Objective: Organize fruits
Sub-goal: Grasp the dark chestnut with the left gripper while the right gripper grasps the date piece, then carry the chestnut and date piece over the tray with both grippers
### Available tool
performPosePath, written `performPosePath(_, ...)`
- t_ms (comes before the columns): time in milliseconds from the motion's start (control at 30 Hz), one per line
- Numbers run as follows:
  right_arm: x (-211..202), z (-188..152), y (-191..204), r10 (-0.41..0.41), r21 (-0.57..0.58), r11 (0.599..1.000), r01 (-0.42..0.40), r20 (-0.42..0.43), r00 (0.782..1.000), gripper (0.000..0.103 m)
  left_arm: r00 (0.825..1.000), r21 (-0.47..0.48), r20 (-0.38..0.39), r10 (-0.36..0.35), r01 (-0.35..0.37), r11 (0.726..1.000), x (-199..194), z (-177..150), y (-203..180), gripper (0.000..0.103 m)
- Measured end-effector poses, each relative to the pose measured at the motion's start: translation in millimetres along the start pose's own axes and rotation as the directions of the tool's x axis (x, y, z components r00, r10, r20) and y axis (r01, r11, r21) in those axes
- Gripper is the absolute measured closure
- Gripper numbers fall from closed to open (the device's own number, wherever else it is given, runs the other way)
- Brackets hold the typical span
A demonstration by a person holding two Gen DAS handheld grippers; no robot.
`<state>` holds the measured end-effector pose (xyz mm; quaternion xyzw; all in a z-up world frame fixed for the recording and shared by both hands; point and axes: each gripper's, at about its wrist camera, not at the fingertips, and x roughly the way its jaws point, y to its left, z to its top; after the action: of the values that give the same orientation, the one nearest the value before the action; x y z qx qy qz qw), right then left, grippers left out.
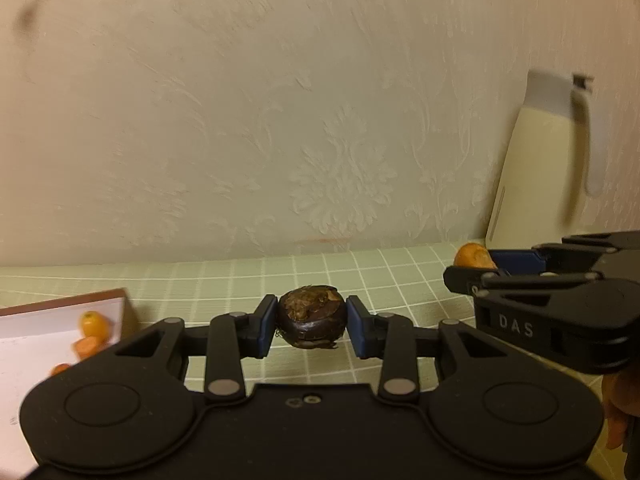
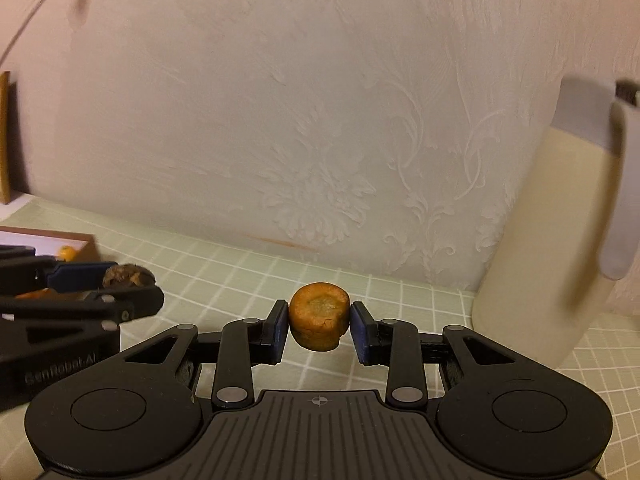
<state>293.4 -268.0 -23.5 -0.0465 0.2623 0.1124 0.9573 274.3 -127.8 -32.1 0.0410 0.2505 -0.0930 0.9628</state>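
Fruits are up off the green checked table (image 1: 240, 276): the left gripper (image 1: 312, 322) pinches a dark brown round one (image 1: 312, 320), the right gripper (image 2: 319, 322) pinches an orange chunk (image 2: 319, 322).

This looks like a home. A wall (image 1: 280, 120) papered in embossed cream floral wallpaper rises behind the back edge of a table (image 1: 360, 268) covered in a pale green grid-patterned cloth. A cream thermos jug (image 2: 540, 240) with a grey lid stands near the table's back right edge.
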Motion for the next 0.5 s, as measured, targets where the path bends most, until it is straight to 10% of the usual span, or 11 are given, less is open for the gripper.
performPosePath(500, -102, -10, 55, 0.094, -0.066, 0.994, -0.089, 0.072, 0.993, 0.069, 0.996, -0.015, 0.05, 0.069, -0.068, 0.998, -112, -30, 32, 0.076)
